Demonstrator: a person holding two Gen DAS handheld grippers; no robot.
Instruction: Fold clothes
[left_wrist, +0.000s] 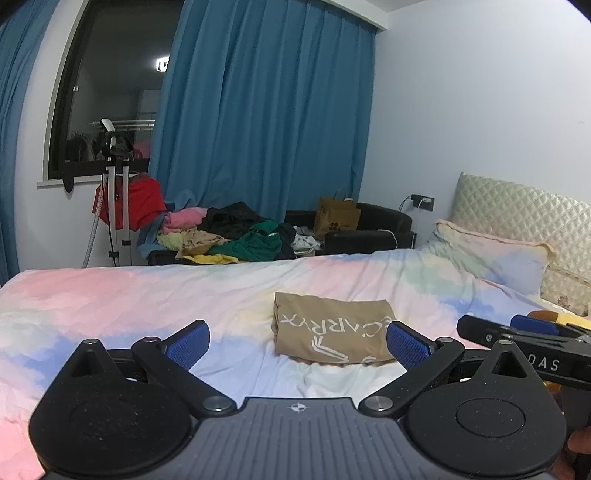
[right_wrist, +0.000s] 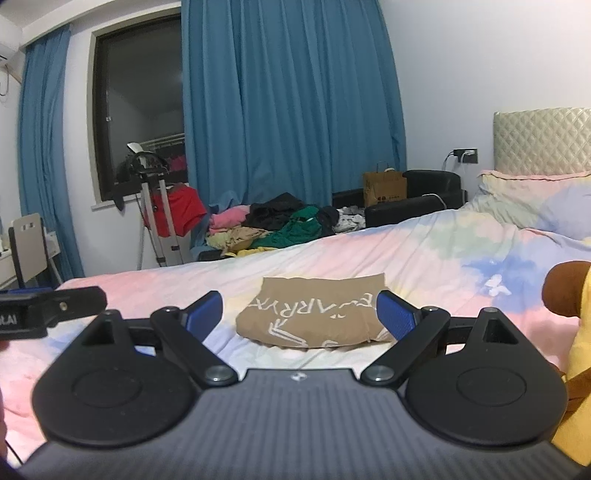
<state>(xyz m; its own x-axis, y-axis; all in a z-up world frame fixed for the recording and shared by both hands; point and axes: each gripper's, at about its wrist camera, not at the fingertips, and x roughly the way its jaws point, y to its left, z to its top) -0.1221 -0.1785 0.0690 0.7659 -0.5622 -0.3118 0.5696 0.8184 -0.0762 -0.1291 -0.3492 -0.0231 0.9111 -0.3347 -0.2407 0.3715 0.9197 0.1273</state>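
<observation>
A: Quick pass. Where's the garment?

B: Tan shirt (left_wrist: 332, 328) lies mid-bed on the pastel bedsheet (left_wrist: 147, 295), already a compact flat rectangle, white lettering facing up. Edges look squared, near edge a bit lumpy.

A: Grippers?

B: Left gripper (left_wrist: 297, 345) is spread wide, blue pads empty, held just short of the shirt's near edge. Right gripper (right_wrist: 299, 314) likewise spread, nothing between its fingers, aimed at the same shirt. Neither touches cloth, as far as I can see. Each shows up at the edge of the other's view, so they sit side by side.

A: So which step?

B: Can't settle it. The shirt lies folded, which is what the task wants for this piece. Fits a fold just let go with both tools backed off; equally fits tools closing in on a folded piece to tidy or shift it.

A: Anything else for the task?

B: Loose clothes pile (right_wrist: 273, 225) sits heaped on the dark sofa (right_wrist: 413, 206) past the far side of the bed, well apart from the shirt. Pink, black, green, yellow bits, all unfolded.

A: Next move?

B: My judgement only: whatever comes, both jaws are already wide enough to take fabric. Grabbing more would mean reaching across the bed.
</observation>
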